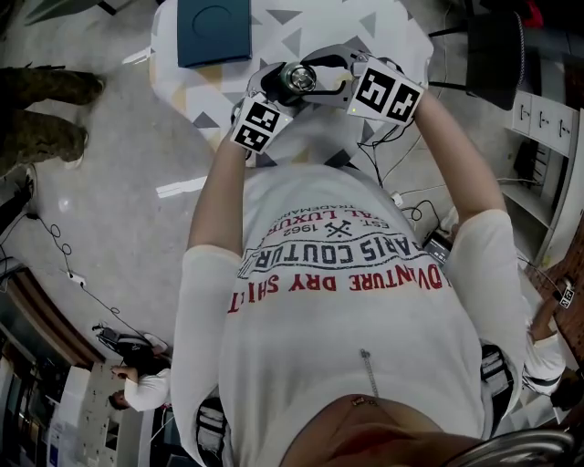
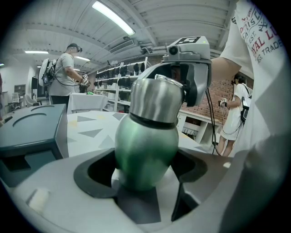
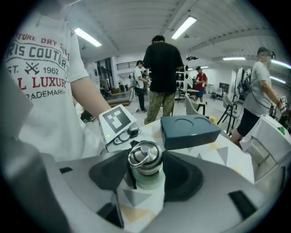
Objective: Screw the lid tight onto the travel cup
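Observation:
The travel cup (image 1: 297,80) is held up over the patterned table between both grippers. In the left gripper view its green body (image 2: 145,150) fills the gap between the jaws, with the steel top (image 2: 157,102) above it. My left gripper (image 2: 145,182) is shut on that body. In the right gripper view the steel lid (image 3: 144,159), with a ring on top, sits between the jaws of my right gripper (image 3: 144,175), which close against its sides. The right gripper (image 2: 188,68) shows behind the cup's top in the left gripper view.
A dark blue-grey box (image 1: 214,30) lies on the white table with grey and yellow triangles (image 1: 383,27), beyond the cup. Several people stand around the room, one in black (image 3: 163,77) just past the table. Cables lie on the floor (image 1: 401,196).

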`<state>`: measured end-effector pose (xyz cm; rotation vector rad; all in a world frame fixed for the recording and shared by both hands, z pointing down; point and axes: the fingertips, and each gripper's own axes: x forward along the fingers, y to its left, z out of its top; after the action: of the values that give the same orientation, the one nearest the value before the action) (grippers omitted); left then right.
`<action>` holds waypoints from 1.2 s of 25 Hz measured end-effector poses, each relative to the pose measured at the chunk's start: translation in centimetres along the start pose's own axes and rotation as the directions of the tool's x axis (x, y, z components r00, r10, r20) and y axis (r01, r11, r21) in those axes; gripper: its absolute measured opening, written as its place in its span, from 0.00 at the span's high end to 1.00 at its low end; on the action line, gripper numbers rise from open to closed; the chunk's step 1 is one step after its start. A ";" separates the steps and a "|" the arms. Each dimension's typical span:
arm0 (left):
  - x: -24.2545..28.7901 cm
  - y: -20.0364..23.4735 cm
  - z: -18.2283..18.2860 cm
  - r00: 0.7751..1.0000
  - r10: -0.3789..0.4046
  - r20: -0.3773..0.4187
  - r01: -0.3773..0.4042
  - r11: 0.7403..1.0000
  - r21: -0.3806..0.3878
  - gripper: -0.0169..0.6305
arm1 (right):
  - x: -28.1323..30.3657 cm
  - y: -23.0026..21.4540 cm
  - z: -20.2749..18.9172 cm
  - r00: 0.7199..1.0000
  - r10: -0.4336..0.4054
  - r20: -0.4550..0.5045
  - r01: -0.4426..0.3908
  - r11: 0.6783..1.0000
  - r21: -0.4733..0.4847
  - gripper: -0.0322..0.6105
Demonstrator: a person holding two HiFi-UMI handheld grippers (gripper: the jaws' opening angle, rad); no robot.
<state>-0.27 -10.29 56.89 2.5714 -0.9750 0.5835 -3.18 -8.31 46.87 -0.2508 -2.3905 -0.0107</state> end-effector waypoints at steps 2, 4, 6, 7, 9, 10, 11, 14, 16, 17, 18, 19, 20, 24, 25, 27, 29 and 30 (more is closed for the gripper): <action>0.0 0.1 0.0 1.000 0.000 0.000 0.000 1.000 0.001 0.38 | 0.0 -0.1 0.0 1.000 -0.013 0.008 0.013 1.000 0.009 0.57; 0.0 0.1 0.0 1.000 -0.001 0.000 0.001 1.000 -0.001 0.38 | 0.1 -0.1 0.1 1.000 -0.024 0.011 0.024 1.000 0.020 0.57; 0.0 0.2 0.0 1.000 0.001 -0.001 -0.001 1.000 -0.008 0.38 | 0.2 0.0 0.2 0.999 -0.031 0.024 0.030 0.999 0.036 0.57; 0.0 0.2 -0.1 1.000 0.006 -0.005 -0.006 1.000 -0.014 0.38 | 0.1 0.2 0.3 0.999 -0.032 0.039 0.030 0.998 0.046 0.56; -0.3 0.2 -0.2 1.000 0.024 -0.010 -0.025 0.999 -0.029 0.38 | -0.4 0.4 0.8 0.995 -0.055 0.086 0.048 0.996 0.076 0.54; -0.6 0.3 -0.1 0.999 0.036 -0.005 -0.036 0.999 -0.037 0.36 | -0.9 0.2 1.0 0.990 -0.084 0.111 0.074 0.993 0.092 0.54; -1.1 0.4 0.1 0.999 0.048 0.004 -0.048 0.998 -0.044 0.34 | -1.4 -0.1 1.3 0.984 -0.123 0.133 0.109 0.988 0.108 0.54; -3.0 0.2 0.9 0.997 0.066 0.030 -0.065 0.997 -0.039 0.33 | -3.4 -1.2 1.7 0.948 -0.260 0.184 0.230 0.959 0.168 0.54; -4.4 -0.5 1.9 0.997 0.065 0.048 -0.065 0.998 -0.010 0.33 | -4.8 -1.6 1.9 0.913 -0.344 0.217 0.295 0.928 0.229 0.54; -5.2 -0.8 2.6 0.996 0.067 0.062 -0.067 0.998 0.007 0.33 | -5.4 -1.7 2.0 0.895 -0.380 0.232 0.320 0.911 0.259 0.54; -6.1 -1.1 3.4 0.994 0.073 0.080 -0.075 0.997 0.021 0.33 | -6.1 -1.7 2.2 0.876 -0.415 0.245 0.343 0.895 0.286 0.55; -7.1 -1.3 4.4 0.991 0.086 0.102 -0.089 0.996 0.029 0.33 | -6.8 -1.6 2.4 0.856 -0.449 0.256 0.367 0.877 0.311 0.59; -8.1 -1.5 5.5 0.986 0.104 0.128 -0.109 0.994 0.031 0.33 | -7.5 -1.5 2.6 0.833 -0.485 0.265 0.393 0.857 0.334 0.64; -11.4 -1.2 10.5 0.952 0.189 0.240 -0.205 0.978 0.042 0.37 | -10.5 -1.5 3.6 0.728 -0.617 0.301 0.470 0.768 0.435 0.81; -12.1 -0.9 11.6 0.939 0.217 0.265 -0.237 0.971 0.044 0.46 | -11.2 -1.5 3.9 0.703 -0.639 0.312 0.483 0.751 0.451 0.85; -13.4 -0.5 13.5 0.913 0.273 0.304 -0.297 0.954 0.038 0.65 | -12.4 -1.3 4.6 0.663 -0.670 0.334 0.501 0.729 0.466 0.86; -14.6 -0.3 15.2 0.890 0.317 0.329 -0.343 0.939 0.023 0.73 | -13.5 -0.7 5.1 0.637 -0.688 0.349 0.519 0.717 0.466 0.89; -15.3 -0.1 15.9 0.876 0.344 0.337 -0.370 0.929 0.012 0.79 | -14.0 -0.6 5.3 0.623 -0.699 0.351 0.534 0.708 0.462 0.90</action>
<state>-6.49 -8.77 35.77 2.6221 -1.5945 0.2795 3.29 -10.97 33.63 0.8680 -2.8227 0.1284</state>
